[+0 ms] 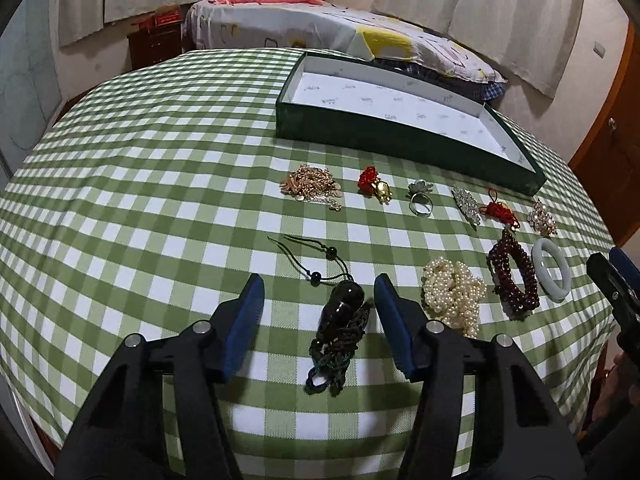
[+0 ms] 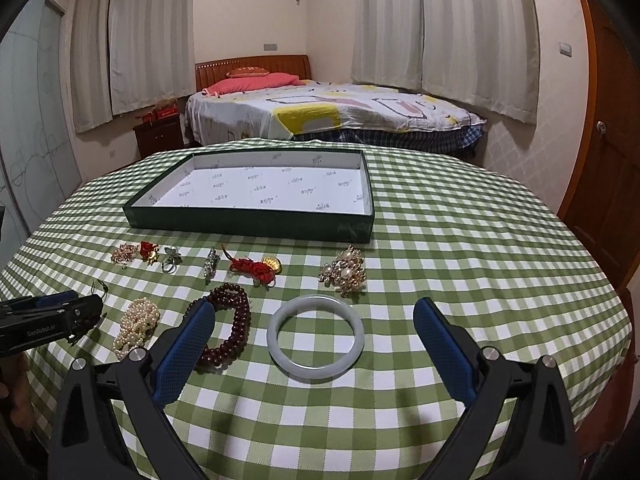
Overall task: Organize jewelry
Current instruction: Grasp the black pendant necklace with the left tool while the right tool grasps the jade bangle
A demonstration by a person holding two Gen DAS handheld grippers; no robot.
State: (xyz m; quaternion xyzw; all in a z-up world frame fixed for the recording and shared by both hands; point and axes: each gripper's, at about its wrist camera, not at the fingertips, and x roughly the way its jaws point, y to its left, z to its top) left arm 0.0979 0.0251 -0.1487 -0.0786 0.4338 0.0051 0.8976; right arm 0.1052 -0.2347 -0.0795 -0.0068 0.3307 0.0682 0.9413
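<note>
A dark pendant (image 1: 340, 304) on a green cord lies between the fingers of my left gripper (image 1: 320, 284). The jaws stand apart: the right pad is close beside the pendant, the left one is well clear. My right gripper (image 2: 314, 306) is wide open low over the table, with a pale jade bangle (image 2: 316, 368) lying flat between its fingers, untouched. A dark red bead bracelet (image 2: 236, 320) lies by its left finger. Behind the jewelry stands an empty green box (image 2: 248, 222) lined in white.
On the green checked cloth lie a pearl strand (image 1: 452, 292), a gold chain heap (image 1: 312, 188), a ring (image 1: 420, 196), red knotted charms (image 2: 256, 270) and brooches (image 2: 344, 270). A bed (image 2: 320, 112) stands beyond the table. A wooden door (image 2: 608, 160) is at the right.
</note>
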